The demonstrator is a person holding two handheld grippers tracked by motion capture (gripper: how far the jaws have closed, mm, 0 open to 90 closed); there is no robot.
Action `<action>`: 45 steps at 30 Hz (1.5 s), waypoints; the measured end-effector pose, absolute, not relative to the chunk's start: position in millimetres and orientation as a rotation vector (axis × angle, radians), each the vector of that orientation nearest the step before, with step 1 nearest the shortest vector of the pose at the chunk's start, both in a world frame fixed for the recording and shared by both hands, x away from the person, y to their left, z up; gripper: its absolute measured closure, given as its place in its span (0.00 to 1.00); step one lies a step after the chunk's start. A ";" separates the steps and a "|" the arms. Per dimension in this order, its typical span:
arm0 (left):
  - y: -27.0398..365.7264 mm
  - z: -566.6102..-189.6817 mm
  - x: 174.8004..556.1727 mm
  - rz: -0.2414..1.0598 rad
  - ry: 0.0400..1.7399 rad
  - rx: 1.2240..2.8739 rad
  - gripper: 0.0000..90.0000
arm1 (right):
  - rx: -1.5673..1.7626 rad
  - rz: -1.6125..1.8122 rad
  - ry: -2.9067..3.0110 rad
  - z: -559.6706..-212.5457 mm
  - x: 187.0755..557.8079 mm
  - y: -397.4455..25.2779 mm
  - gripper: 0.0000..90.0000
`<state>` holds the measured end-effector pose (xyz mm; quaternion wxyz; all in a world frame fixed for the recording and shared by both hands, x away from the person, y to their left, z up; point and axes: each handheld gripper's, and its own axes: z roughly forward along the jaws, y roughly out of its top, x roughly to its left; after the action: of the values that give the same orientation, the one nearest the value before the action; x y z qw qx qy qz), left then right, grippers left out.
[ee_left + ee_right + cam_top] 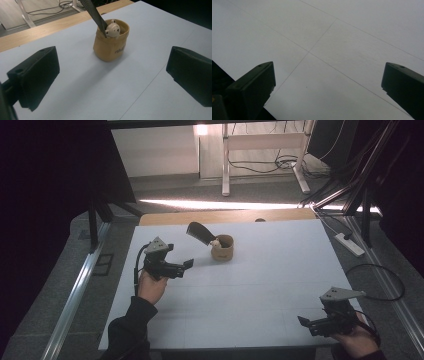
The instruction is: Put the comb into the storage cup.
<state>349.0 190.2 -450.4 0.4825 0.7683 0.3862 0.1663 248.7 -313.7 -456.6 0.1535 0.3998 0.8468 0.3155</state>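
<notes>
1. Left tongs (pixel 189 264) hover over the left side of the white bench (pixel 280 285), jaws spread wide apart with nothing between them.
2. Straight ahead of those jaws sits the tan pouch (pixel 111 42), upright, toward the far middle of the bench; it's near the left tongs but clearly apart from them, no contact.
3. In the left gripper view the pouch sits centred between the two jaws, farther off.
4. A dark flat tool (pixel 94 12) leans out of the pouch's mouth, tilting up and away, and a small pale bear figure (pixel 112 29) peeks over the rim just beside it.
5. Right tongs (pixel 303 322) hang at the near right corner of the bench, jaws also wide apart, holding nothing.
6. Pouch and right tongs are well apart.
</notes>
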 end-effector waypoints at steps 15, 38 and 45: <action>192.7 -453.1 334.6 0.428 0.953 1.890 0.00 | 1.147 0.907 2.426 -456.4 248.5 -313.5 0.00; 200.5 -452.9 306.2 0.417 0.964 1.876 0.00 | 1.137 0.911 2.428 -456.2 248.3 -313.2 0.00; 204.1 -451.0 295.7 0.423 0.969 1.866 0.00 | 1.135 0.909 2.429 -456.3 248.3 -313.1 0.00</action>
<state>295.7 204.1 -451.0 0.4781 0.7641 0.3970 0.1732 248.3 -313.1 -456.3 0.1547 0.3962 0.8476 0.3174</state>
